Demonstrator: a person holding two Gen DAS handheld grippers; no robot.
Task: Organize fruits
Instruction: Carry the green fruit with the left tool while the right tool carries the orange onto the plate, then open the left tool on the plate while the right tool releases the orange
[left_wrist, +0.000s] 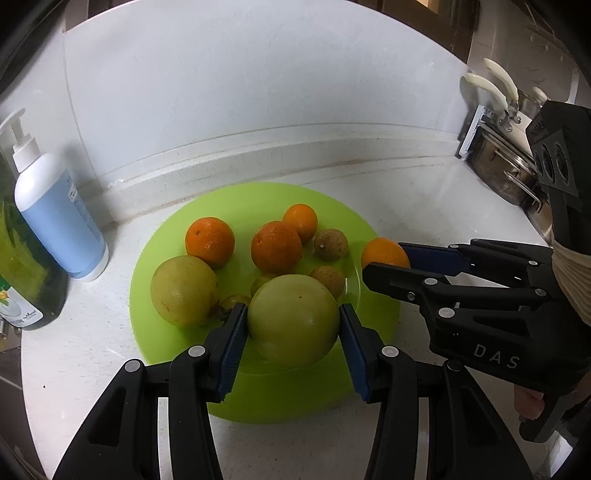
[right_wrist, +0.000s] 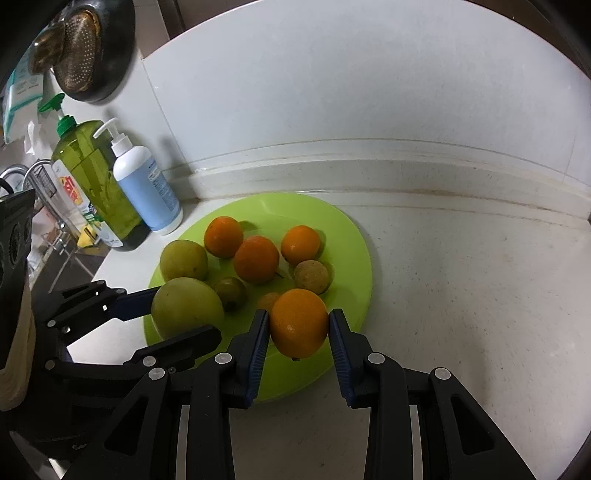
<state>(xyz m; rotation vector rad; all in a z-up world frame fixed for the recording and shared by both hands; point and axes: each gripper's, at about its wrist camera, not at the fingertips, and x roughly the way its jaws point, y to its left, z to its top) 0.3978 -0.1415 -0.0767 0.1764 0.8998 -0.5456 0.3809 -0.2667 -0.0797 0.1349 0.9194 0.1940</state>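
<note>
Left wrist view: the left gripper (left_wrist: 293, 325) clamps a large green fruit (left_wrist: 293, 319) between its blue pads, held over the near part of the lime-green plate (left_wrist: 255, 199); whether the fruit already touches the plate cannot be told. Beyond it on the plate lie a second green fruit (left_wrist: 183, 290) to the left, three oranges (left_wrist: 209, 242) farther back, and small brown fruits (left_wrist: 330, 244) to the right. The right gripper (left_wrist: 386, 258) enters from the right, closed on a fourth orange (left_wrist: 382, 253) at the plate's right edge. A blue pump bottle (left_wrist: 59, 218) stands on the counter at far left. Right wrist view: the right gripper (right_wrist: 299, 326) pinches that orange (right_wrist: 299, 323) narrowly, above the plate's (right_wrist: 354, 236) near right part, while the left gripper (right_wrist: 173, 314) holds its green fruit (right_wrist: 186, 308) just beside it on the left. Judgement: each held fruit sits directly ahead of its own gripper, with free plate below; the two lie close, so releases should keep them from knocking together.
</note>
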